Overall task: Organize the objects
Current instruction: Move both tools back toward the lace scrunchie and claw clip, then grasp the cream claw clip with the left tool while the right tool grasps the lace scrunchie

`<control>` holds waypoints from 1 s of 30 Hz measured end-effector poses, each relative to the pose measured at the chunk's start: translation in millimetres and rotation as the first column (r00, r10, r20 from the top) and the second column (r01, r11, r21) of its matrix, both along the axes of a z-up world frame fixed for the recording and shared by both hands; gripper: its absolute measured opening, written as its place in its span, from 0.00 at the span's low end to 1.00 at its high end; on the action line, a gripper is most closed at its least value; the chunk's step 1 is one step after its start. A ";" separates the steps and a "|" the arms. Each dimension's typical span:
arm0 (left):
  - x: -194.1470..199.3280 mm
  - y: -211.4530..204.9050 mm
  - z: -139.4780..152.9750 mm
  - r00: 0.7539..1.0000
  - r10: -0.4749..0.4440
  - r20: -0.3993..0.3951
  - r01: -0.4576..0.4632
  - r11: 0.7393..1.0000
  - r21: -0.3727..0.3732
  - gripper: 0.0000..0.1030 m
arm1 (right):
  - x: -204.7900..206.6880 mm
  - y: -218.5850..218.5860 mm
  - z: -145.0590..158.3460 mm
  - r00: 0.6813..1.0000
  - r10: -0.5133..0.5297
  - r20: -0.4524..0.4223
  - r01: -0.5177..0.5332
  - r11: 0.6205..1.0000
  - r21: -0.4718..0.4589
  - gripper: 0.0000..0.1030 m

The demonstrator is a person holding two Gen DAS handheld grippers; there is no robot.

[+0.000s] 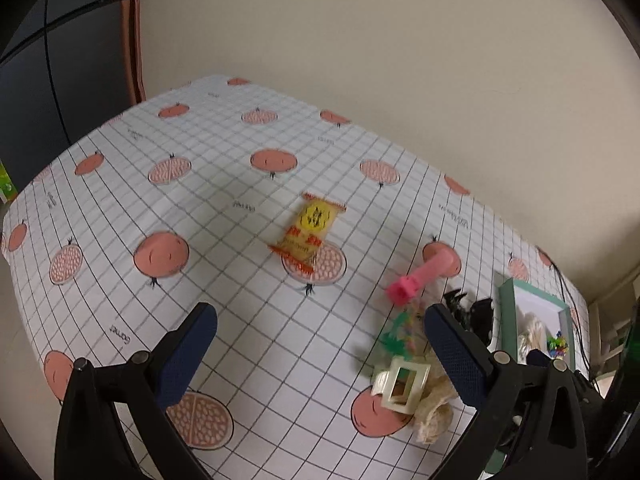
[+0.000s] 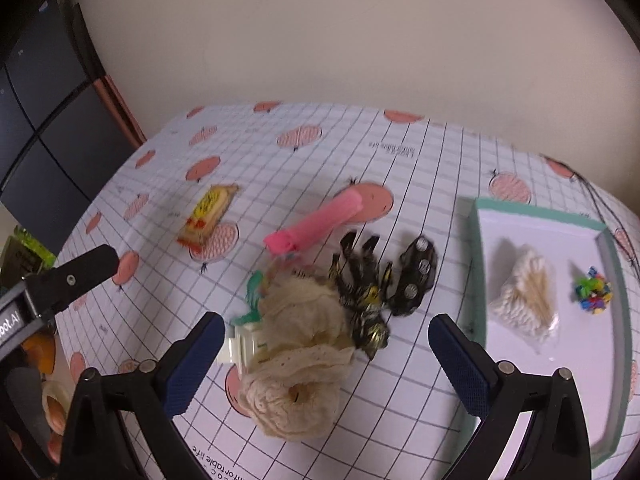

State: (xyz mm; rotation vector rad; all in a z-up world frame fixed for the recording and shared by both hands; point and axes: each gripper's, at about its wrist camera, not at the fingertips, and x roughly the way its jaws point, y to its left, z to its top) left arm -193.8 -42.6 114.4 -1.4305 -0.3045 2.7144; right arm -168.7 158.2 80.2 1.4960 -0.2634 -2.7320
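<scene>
Above a desk [image 2: 400, 360] covered in a grid-and-pomegranate print, both tools hung with fingers spread wide and nothing between them. The right tool [image 2: 326, 356] was poised over a heap near the desk's middle: a cream fabric scrunchie [image 2: 296, 380] lay on top of a cream claw clip [image 2: 244, 346], touching a black-and-gold claw clip [image 2: 366, 292] and, just beyond it, a black piece studded with silver discs [image 2: 414, 276]. A pink cylindrical object [image 2: 316, 220] rested behind the heap, and a green item, too blurred to identify, peeked out at its left edge [image 2: 254, 286]. A yellow snack packet [image 2: 208, 216] sat well apart on the left. To the right, a teal-rimmed white tray [image 2: 480, 240] held a clear bag of what looked like cotton swabs [image 2: 524, 296] and a small multicoloured cluster [image 2: 594, 294]. The left tool [image 1: 320, 352] hovered over bare cloth, beside the same heap.
</scene>
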 end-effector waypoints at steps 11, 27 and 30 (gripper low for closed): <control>-2.7 14.7 -30.9 0.991 0.013 0.131 -0.015 1.000 0.017 1.00 | -2.6 -4.2 -32.7 0.995 0.007 0.103 -0.012 0.998 0.056 0.89; -2.0 64.2 -60.9 0.973 -0.096 0.210 0.099 0.995 -0.005 1.00 | -2.9 -3.0 -54.7 0.980 0.050 0.193 -0.052 0.999 0.007 0.28; -1.4 70.8 -64.2 0.970 -0.106 0.217 0.111 0.994 -0.012 1.00 | -2.5 3.2 -55.0 0.980 0.045 0.195 -0.044 0.999 -0.010 0.24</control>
